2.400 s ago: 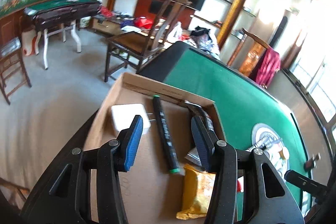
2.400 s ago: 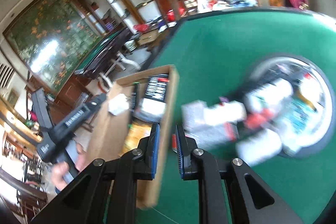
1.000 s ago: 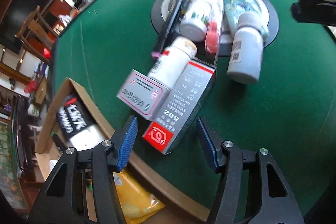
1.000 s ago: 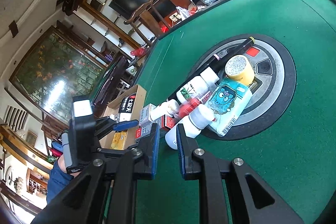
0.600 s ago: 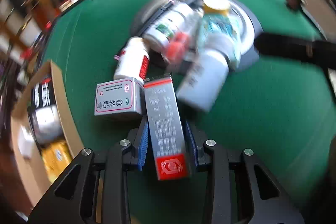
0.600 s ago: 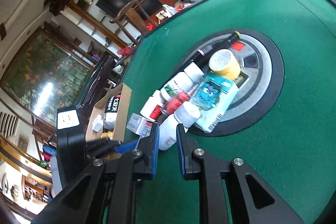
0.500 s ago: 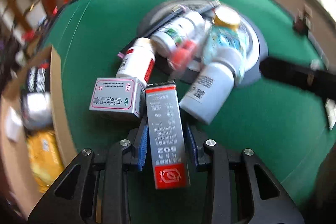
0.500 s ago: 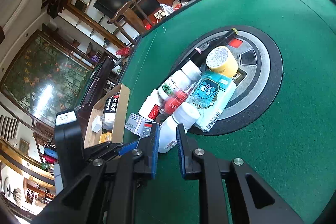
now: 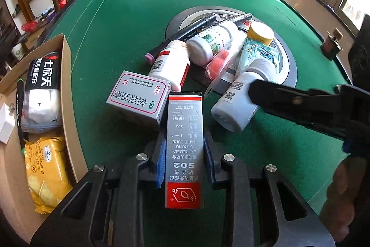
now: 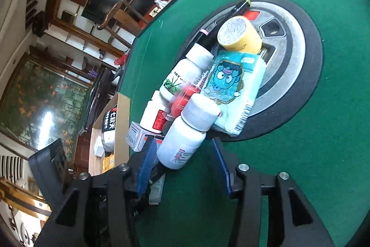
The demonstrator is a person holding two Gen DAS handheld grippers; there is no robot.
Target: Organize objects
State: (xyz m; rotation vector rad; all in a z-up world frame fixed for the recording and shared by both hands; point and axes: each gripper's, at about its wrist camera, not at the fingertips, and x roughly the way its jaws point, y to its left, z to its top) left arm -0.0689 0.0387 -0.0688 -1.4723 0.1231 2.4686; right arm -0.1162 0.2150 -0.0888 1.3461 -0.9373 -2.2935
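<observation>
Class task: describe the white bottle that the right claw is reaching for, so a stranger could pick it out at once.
On the green table, find the round black disc piled with clutter. The white bottle lies at the pile's near edge, between the open right claw fingers. Unlike the other two white bottles, it has no green or red label.

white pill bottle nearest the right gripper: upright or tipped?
Tipped. The white plastic pill bottle lies on its side on the green felt table, cap toward the round centre panel, between the open right gripper fingers.

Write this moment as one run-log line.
left gripper: shut on 502 glue box | right gripper: open around white bottle | cardboard box: partly filled
</observation>
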